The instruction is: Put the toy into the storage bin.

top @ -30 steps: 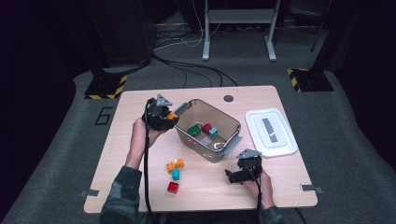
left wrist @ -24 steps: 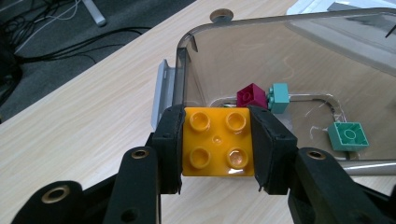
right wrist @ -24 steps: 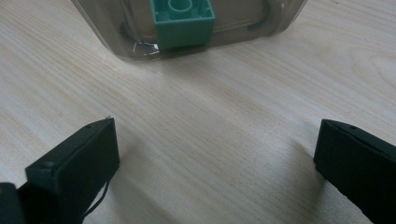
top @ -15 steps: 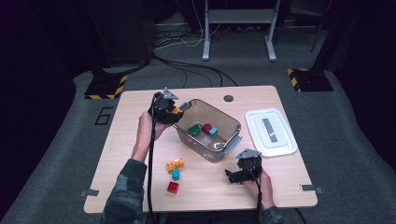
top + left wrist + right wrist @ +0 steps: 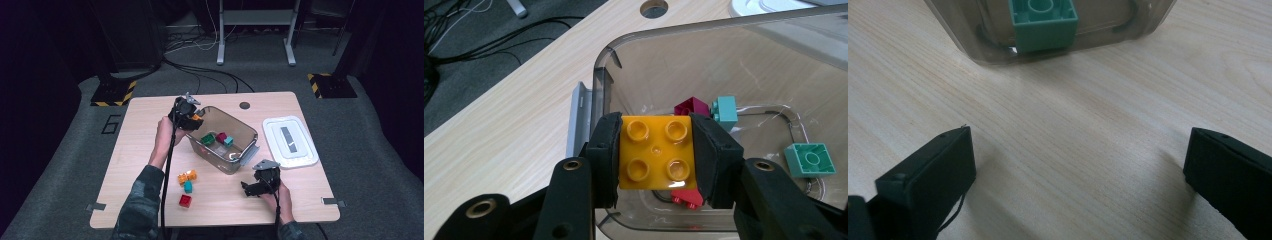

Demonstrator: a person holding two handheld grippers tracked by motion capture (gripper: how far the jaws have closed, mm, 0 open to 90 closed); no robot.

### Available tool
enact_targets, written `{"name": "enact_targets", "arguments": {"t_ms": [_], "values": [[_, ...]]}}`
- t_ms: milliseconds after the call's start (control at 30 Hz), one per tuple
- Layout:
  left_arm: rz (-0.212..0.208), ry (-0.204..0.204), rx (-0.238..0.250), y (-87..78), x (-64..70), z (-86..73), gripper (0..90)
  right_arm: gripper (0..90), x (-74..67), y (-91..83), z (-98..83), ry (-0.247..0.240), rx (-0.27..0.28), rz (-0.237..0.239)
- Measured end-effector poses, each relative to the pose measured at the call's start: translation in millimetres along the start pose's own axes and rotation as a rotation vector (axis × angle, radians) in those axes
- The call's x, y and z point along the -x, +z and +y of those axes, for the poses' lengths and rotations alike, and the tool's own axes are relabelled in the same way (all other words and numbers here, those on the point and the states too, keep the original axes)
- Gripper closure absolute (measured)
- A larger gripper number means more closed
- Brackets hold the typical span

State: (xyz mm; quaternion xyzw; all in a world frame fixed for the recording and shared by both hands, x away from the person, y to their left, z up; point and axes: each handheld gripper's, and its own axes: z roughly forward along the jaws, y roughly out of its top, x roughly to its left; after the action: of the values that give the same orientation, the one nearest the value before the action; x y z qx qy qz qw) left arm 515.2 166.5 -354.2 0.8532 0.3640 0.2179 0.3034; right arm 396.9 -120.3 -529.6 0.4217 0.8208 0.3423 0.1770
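Left gripper is clamping an orange four-stud block squarely between its two black jaws, the pads pressing on opposite sides of it, studs facing the gripper camera. In the high view the left forearm is reaching forward along the left side of the table, the hand wrapped round the gripper body, the gripper held at the far-left rim of the clear plastic bin and angled to the right, toward the bin. In the left gripper view the orange block is hanging over the bin's open mouth, just inside its corner.

Lying in the bin: a dark red block, a small teal block touching it, a green block apart from both, and a red piece partly hidden under the held block.

Right gripper is sitting low at the near-right part of the wooden table, pointing left, the right hand behind it. Its jaws are standing wide apart with bare table between them.

On the table near-left of the bin: an orange block pair, a teal block, a red block. A white lid is lying to the right of the bin.
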Motion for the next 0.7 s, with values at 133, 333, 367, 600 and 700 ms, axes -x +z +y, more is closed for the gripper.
{"name": "enact_targets", "arguments": {"t_ms": [133, 333, 367, 600, 700], "values": [[0.001, -0.004, -0.006, 3.0, -2.7, -0.2, 54.8, 0.0, 0.1, 0.0, 0.0, -0.002, -0.001, -0.002], [-0.001, -0.036, 0.000, 0.5, -3.7, -2.9, 36.6, 0.0, 0.1, 0.0, 0.0, -0.002, -0.001, -0.002], [0.000, -0.040, 0.005, -1.1, -3.7, -4.0, 33.5, 0.0, 0.1, 0.0, 0.0, -0.002, -0.001, -0.002], [0.018, -0.031, 0.027, -20.8, 0.0, -19.1, 20.2, 0.0, 0.1, 0.0, 0.0, -0.002, -0.001, -0.002], [0.039, -0.041, 0.050, -30.6, 0.8, -29.0, 18.0, 0.0, 0.2, 0.0, 0.0, -0.002, -0.001, -0.002]]}}
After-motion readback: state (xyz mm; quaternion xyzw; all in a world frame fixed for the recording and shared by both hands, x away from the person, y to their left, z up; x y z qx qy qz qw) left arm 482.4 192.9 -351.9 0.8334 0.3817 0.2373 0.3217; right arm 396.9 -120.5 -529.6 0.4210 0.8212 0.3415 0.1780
